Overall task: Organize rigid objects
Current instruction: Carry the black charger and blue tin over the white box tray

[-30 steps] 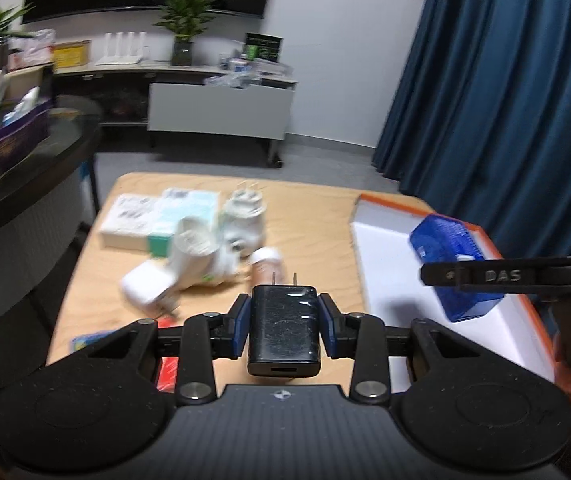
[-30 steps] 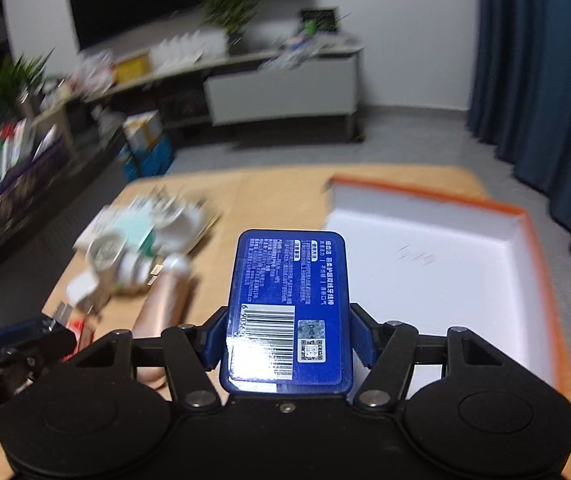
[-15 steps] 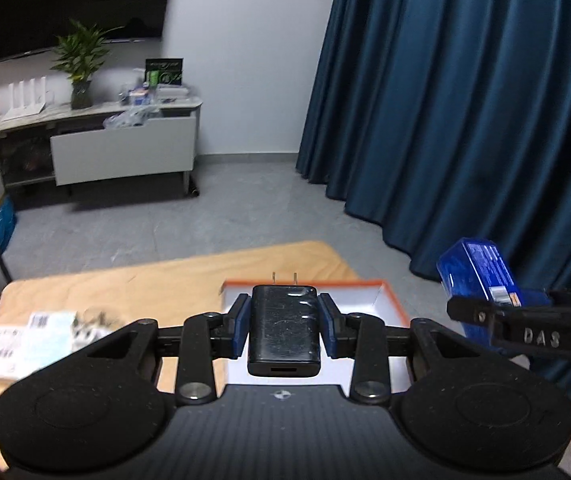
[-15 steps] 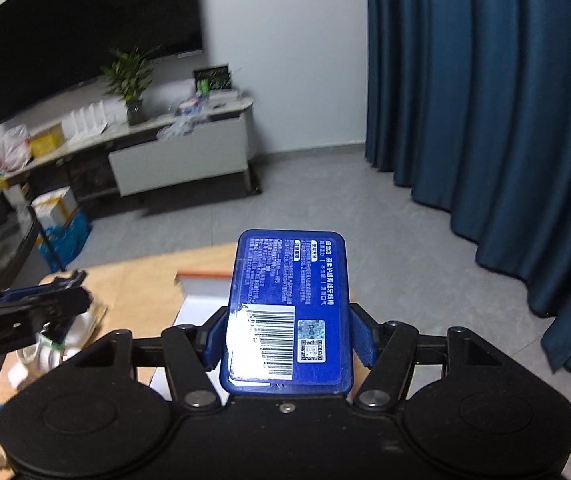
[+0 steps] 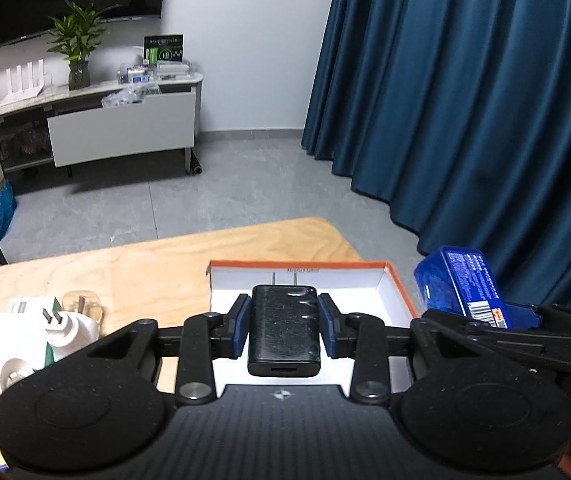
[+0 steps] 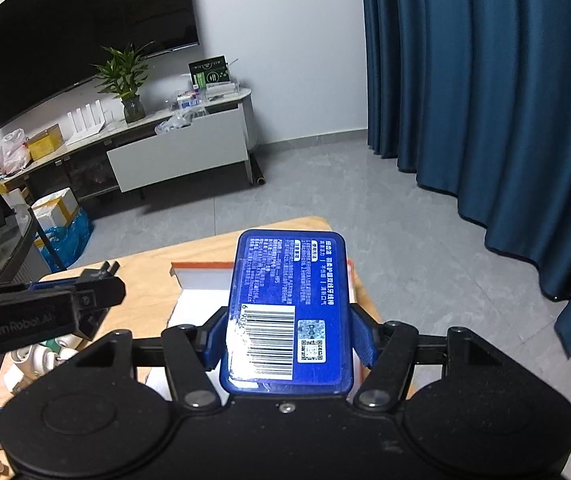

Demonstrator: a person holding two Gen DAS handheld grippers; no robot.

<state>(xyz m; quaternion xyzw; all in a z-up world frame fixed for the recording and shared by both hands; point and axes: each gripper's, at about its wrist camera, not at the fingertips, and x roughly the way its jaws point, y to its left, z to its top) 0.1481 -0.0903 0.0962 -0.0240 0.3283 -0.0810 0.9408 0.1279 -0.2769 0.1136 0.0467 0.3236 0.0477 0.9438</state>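
Both claws carry a load above the white tray [image 5: 395, 294] with the orange rim, which sits at the far right corner of the wooden surface [image 5: 157, 272]. Each item is gripped by its long sides, lying flat and lengthwise along the fingers — a hold that, as I judge it, lets each one be lowered flat onto the tray floor without twisting.

The left claw [image 5: 284, 330] is clamped on a black charger [image 5: 284, 328]. Its blue pads press the charger's two flanks, its two metal prongs point forward toward the tray's far wall, and its port faces back toward the camera. The charger hangs over the tray's interior, not touching it as far as I can tell.

The right claw [image 6: 289, 340] grips a blue box [image 6: 291, 304] with a barcode label and white print on the upper face. The box is much wider than the charger, so these jaws stand well apart, yet the pads bear on both of its sides. In the left wrist view the same box [image 5: 461, 286] sits just to the right of the tray's right rim, tilted, at about rim height or above.

To the left of the tray, well apart from it, the unsorted items remain on the surface — a white plug adapter [image 5: 65, 330] with its prongs up, resting beside a flat white box [image 5: 3, 334]. The tray looks empty where visible, so the sorting seems to be at an early stage.
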